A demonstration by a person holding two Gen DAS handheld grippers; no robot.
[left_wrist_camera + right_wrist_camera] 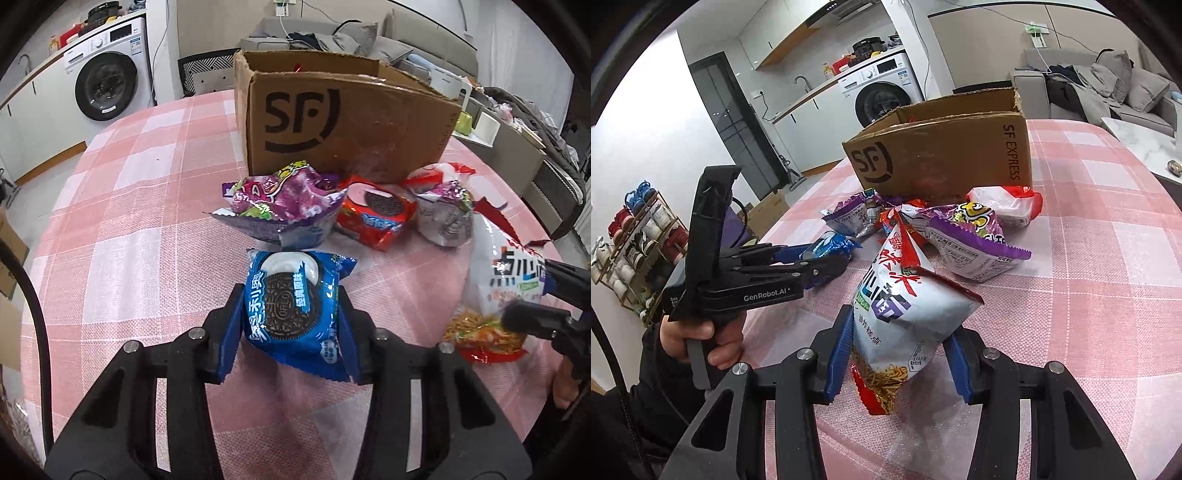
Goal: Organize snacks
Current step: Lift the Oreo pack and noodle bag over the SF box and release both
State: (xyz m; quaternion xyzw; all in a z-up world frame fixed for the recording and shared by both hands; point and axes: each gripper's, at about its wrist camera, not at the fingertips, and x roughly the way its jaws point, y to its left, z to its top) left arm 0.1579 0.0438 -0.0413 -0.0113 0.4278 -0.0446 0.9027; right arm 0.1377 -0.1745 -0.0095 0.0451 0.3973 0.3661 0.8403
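A: How much room was there on the table [122, 206]?

B: Plenty on the left side; the pink checked cloth lay bare out to the rounded edge. The open cardboard box [347, 122] stood at the far side, and the loose snacks sat bunched just in front of it: a purple packet [284, 201], a red Oreo pack [375, 214] and a small purple-and-white packet [445, 214].

A: And the left gripper [291, 314]?

B: Its blue pads had closed in on the blue Oreo pack [295, 306], one pressing on each side. The pack sat near the table's middle, apart from the bunch.

A: The right gripper [899, 356]?

B: Clamped on the big white noodle-snack bag [908, 302], pads pinching the lower part, the bag tilted upward with its red top corner toward the box. It was to the right of the Oreo pack.

A: Were the grippers close?

B: Near, not touching. A hand [701, 338] gripped the left one's handle.
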